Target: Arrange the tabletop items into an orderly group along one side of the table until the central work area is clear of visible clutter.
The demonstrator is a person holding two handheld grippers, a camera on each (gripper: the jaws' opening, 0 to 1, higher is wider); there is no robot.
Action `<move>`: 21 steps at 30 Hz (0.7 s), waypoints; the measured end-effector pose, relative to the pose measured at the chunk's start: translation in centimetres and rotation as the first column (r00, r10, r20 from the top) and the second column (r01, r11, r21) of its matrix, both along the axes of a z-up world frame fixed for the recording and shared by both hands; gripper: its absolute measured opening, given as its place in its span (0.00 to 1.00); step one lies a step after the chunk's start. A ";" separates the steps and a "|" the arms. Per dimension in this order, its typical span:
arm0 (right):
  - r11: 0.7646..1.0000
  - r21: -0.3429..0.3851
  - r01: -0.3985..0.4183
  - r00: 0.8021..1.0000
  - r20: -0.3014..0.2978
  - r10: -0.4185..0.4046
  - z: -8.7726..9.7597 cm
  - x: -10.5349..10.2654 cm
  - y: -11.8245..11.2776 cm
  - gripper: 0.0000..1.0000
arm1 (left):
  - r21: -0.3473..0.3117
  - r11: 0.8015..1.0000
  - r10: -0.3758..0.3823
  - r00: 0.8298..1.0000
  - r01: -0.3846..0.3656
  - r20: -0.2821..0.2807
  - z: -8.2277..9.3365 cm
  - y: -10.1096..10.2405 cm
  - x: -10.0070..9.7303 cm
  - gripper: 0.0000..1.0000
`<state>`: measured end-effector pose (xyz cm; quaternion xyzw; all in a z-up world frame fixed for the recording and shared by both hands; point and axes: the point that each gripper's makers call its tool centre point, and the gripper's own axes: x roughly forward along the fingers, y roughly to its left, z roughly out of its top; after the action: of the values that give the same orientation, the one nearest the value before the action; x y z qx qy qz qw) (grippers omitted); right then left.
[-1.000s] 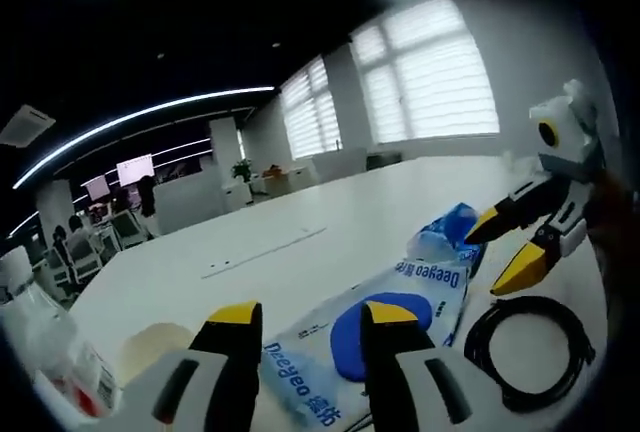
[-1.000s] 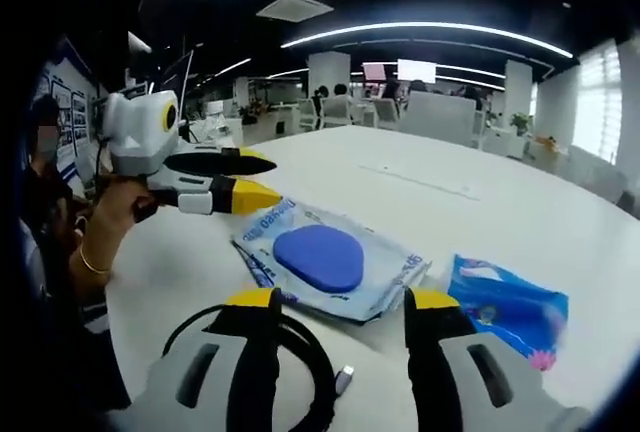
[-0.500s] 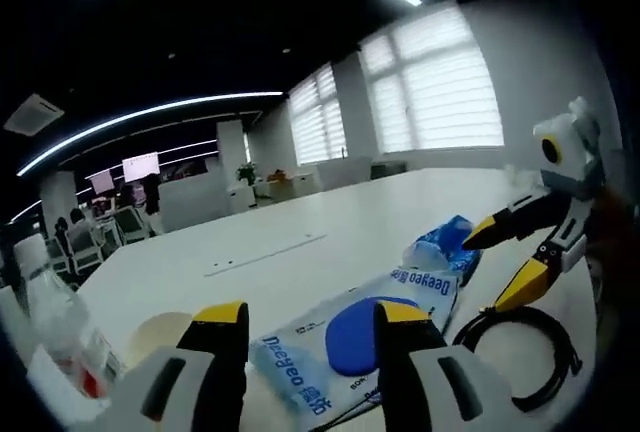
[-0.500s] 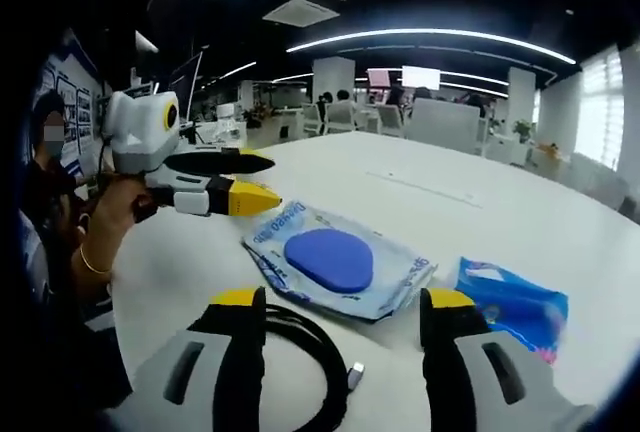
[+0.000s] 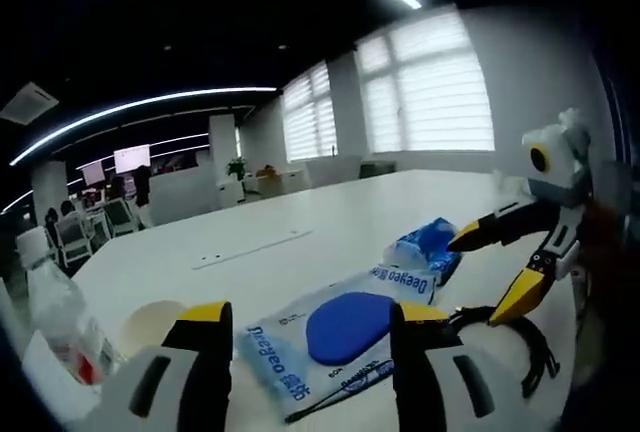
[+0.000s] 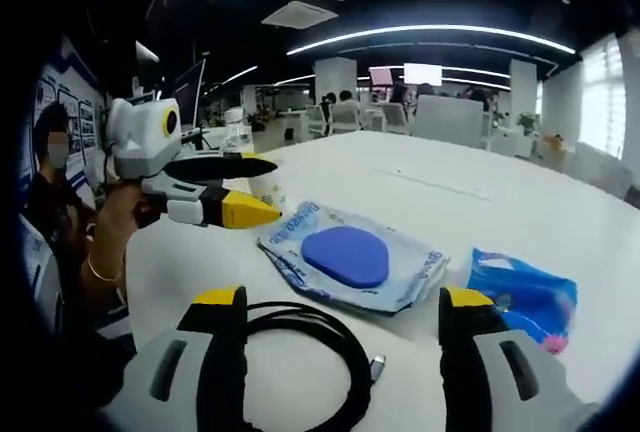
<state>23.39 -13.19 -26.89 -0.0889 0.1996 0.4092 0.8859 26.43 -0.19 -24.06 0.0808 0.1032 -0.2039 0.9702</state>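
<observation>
On a white worktop (image 6: 480, 202) a clear packet with a blue oval pad (image 6: 350, 259) lies in the middle. A blue plastic bag (image 6: 525, 297) sits just beside it, and a coiled black cable (image 6: 315, 352) lies near the person's edge. In the left gripper view a water bottle (image 5: 55, 317) and a pale paper cup (image 5: 150, 324) stand at the near left.

The left tongs (image 5: 310, 324) hover with jaws apart, holding nothing. The right tongs (image 6: 345, 302) also hang with jaws wide apart and empty, above the cable.

Risks, as a judgement: the slick packet could slide away instead of being gripped; the cable could uncoil and drag the packet; a sweep to the left could topple the bottle or cup.

Compared with a second ago, both views have drawn back a little, so more of the cable's loop shows between the right jaws. The items lie as before.
</observation>
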 end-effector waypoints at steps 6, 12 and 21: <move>1.000 0.006 -0.007 1.000 -0.031 0.008 -0.4 -0.7 0.1 0.78 | -0.027 0.999 -0.024 0.998 0.022 -0.053 -0.6 -0.4 -0.8 0.67; 1.000 -0.010 -0.016 1.000 -0.020 0.016 -0.5 -1.1 0.0 0.81 | -0.015 1.000 -0.020 0.997 0.019 -0.069 -0.8 -0.4 -1.5 0.75; 0.998 0.017 -0.062 0.997 -0.044 0.063 -0.8 -2.6 0.4 0.85 | -0.005 0.998 -0.055 0.995 0.055 -0.082 -1.3 -0.9 -2.5 0.81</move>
<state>20.79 -12.82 -27.72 -0.0793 0.2132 0.4402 0.8686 23.95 -1.08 -25.32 0.0737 0.1401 -0.2338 0.9593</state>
